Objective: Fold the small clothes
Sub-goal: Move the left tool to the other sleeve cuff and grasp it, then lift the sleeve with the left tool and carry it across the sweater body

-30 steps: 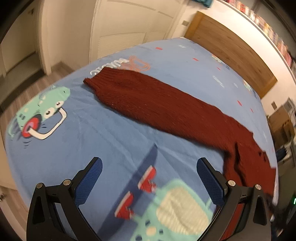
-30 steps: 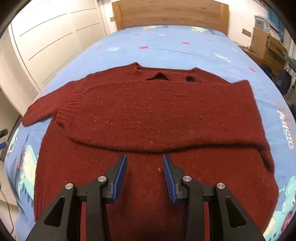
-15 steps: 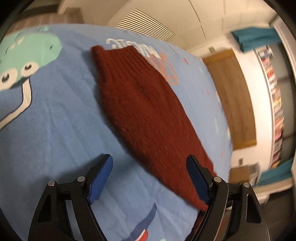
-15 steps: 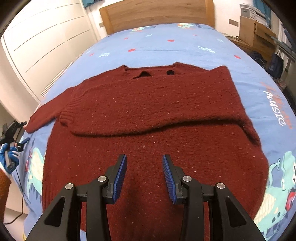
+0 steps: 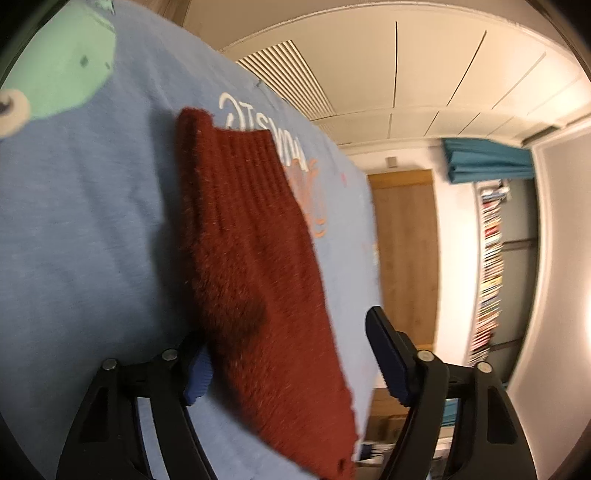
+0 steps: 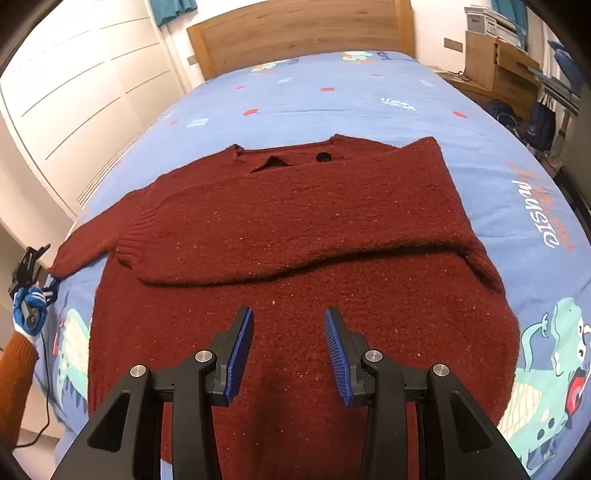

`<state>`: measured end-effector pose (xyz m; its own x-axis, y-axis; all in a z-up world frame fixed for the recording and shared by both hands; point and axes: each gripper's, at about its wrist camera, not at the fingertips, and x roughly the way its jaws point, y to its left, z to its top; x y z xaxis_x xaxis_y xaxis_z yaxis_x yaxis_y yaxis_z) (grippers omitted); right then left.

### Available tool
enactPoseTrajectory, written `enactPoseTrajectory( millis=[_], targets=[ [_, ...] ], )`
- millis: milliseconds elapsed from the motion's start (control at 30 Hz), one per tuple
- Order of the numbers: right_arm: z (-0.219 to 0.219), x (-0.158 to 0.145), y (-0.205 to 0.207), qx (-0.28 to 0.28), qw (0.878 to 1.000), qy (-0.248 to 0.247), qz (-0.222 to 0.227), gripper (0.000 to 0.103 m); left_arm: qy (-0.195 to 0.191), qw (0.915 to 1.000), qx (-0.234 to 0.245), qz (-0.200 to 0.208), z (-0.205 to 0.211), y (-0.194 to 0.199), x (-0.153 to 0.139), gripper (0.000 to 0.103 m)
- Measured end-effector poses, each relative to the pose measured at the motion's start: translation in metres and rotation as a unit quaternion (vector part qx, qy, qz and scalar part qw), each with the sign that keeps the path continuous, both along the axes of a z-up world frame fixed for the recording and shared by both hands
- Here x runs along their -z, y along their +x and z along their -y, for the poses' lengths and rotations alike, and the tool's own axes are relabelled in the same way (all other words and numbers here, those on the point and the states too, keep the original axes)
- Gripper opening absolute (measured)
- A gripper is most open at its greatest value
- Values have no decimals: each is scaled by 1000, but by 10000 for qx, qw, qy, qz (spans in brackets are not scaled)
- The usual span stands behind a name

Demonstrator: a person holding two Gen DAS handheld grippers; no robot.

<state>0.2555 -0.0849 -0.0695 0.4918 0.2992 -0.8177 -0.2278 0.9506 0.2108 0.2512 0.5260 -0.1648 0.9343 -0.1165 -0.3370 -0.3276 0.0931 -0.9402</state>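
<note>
The dark red sweater [image 6: 295, 236] lies spread flat on the blue cartoon-print bedspread [image 6: 369, 96], collar toward the far wooden headboard [image 6: 299, 29]. Its right sleeve is folded across the chest, the cuff ending near the left armpit. The left sleeve [image 5: 255, 266] stretches out flat toward the left edge of the bed.

Left tool [image 5: 291, 365] sits right at that sleeve, jaws spread wide: the sleeve runs between them, one blue pad tucked at its left edge and partly hidden by the knit, the other pad standing clear on the right. Nothing pinched. The view is rolled hard, so the bed surface slants steeply. From the right wrist camera, the gloved left hand [image 6: 29, 308] shows at the bed's left edge beside the cuff, orange sleeve on the forearm.

Right tool [image 6: 290, 347] hovers over the near hem of the sweater, jaws parted and empty, fingers pointing at the body of the knit.
</note>
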Motion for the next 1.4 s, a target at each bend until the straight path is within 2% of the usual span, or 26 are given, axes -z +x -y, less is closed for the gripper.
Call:
enactPoseTrajectory(
  millis=[100,200,267,333,433,633,867,1133,1400],
  targets=[
    [3,2,0,61,10000,2,-20,41,-98,9999,2,61,-8,8,3,52],
    [4,3,0,87,10000,-22,-30,41,-208,9997,89,29,-15,16,9,30],
    [6,2,-1,94,9999,-31,-16,41,-271,9995,75,-167,-19,21,13,6],
    [8,0,-3,99,9999,-54,27,41,-307,9990,7,-327,-18,24,16,5],
    [17,-5,-8,162,9998,-26,95,41,-235,9993,0,-290,-14,27,9,5],
    [38,-4,-13,421,9991,39,86,41,-251,9996,111,20,-1,38,-8,5],
    [61,-3,-21,701,9973,178,141,41,-239,9982,403,361,33,58,-36,5],
    [85,-1,-33,876,9956,296,129,41,-212,9908,1067,805,97,93,-77,5],
    [102,-5,-46,865,9955,285,252,41,-377,9787,1738,1028,178,139,-99,5]
  ],
)
